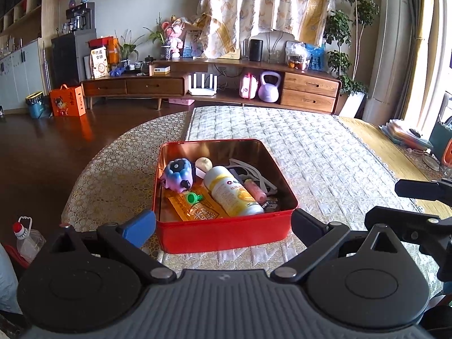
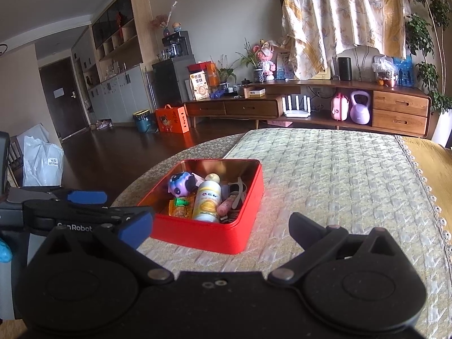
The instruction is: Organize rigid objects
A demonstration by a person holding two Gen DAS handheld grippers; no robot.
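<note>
Mostly done by the look of it: red tin (image 1: 223, 234) on the quilted table (image 1: 325, 163) already holds the white bottle (image 1: 231, 195), purple toy (image 1: 179, 176), pink tube (image 1: 255, 189) and green-capped bottle (image 1: 197, 206). Left gripper (image 1: 223, 221) and right gripper (image 2: 220, 230) both spread wide, empty, just short of the tin; nothing loose visible on the cloth, so little seems left.

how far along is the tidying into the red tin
Looks nearly or fully done. The red tin already holds the white bottle, purple toy, pink tube and small green-capped bottle. Both the left gripper and right gripper are open and empty. No loose items show on the table.
</note>
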